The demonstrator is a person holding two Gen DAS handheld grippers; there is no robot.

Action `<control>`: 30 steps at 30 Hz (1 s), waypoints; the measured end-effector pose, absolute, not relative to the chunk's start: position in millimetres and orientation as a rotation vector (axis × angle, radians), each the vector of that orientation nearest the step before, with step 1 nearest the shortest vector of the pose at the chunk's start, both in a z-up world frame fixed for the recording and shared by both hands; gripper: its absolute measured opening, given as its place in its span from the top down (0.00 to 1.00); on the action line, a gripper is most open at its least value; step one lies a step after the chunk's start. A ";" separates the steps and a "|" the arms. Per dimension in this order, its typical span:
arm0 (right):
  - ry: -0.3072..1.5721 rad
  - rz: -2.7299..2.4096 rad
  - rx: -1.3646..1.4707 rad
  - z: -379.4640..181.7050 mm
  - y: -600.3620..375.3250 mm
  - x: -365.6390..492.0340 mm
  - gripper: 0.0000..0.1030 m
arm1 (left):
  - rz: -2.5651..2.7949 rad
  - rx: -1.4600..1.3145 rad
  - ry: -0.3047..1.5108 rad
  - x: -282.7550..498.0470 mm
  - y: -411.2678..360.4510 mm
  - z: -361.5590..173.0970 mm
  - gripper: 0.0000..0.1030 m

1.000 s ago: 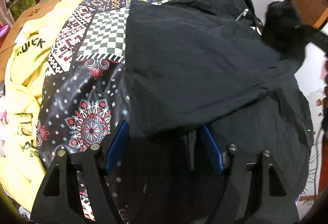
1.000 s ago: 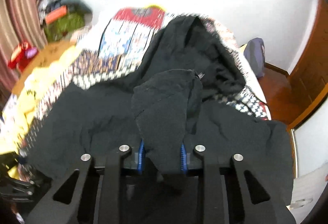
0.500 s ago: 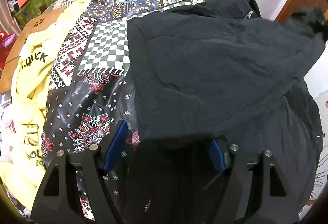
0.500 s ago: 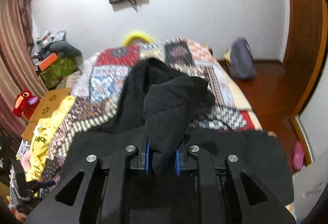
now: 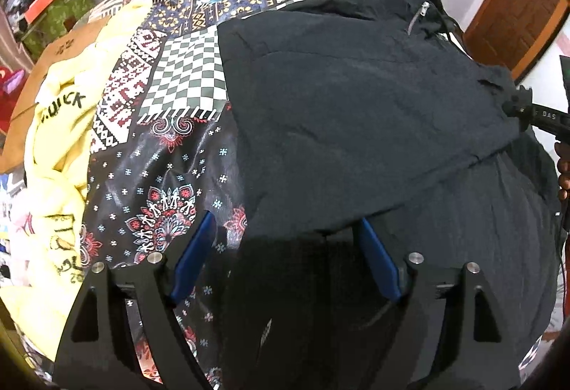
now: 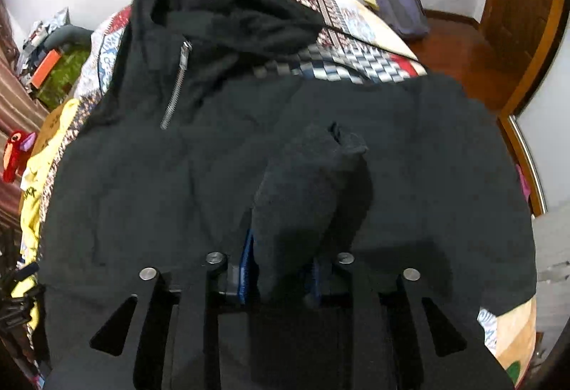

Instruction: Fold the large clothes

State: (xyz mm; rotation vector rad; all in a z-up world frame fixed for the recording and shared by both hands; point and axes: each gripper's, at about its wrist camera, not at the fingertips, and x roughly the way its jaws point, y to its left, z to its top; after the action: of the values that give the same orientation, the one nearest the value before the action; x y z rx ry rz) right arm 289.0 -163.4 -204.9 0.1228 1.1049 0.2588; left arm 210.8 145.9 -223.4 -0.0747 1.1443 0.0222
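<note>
Hoodie [image 5: 356, 112] flat on bed [image 5: 185, 87], sleeve folded across body to narrow it. Left tongs [image 5: 285, 258] opening, pads clear of hem. Right tongs [image 6: 281, 268] opening, cuff [image 6: 310, 176] between pads, likely being released. Hood [image 6: 221, 5] farthest.

My hoodie [image 5: 356, 112] is black with a silver zip [image 6: 176, 83]; the bedspread [image 5: 185, 83] under it is patchwork: red, blue, white, grey-and-white checks, dark floral; the shirt [image 5: 57, 140] beside it is pale yellow with black lettering; my grippers' pads [image 5: 194, 258] are blue.
</note>
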 end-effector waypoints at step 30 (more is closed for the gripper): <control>0.814 0.047 0.278 -93.2 -309.2 233.7 0.32 | -0.062 0.039 0.753 280.6 71.6 -75.5 0.10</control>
State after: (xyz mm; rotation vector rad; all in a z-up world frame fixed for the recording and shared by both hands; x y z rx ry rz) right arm 233.7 -309.2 -93.2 0.2776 0.8136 0.0468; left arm 280.6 71.6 -75.5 0.0390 0.7529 -0.0623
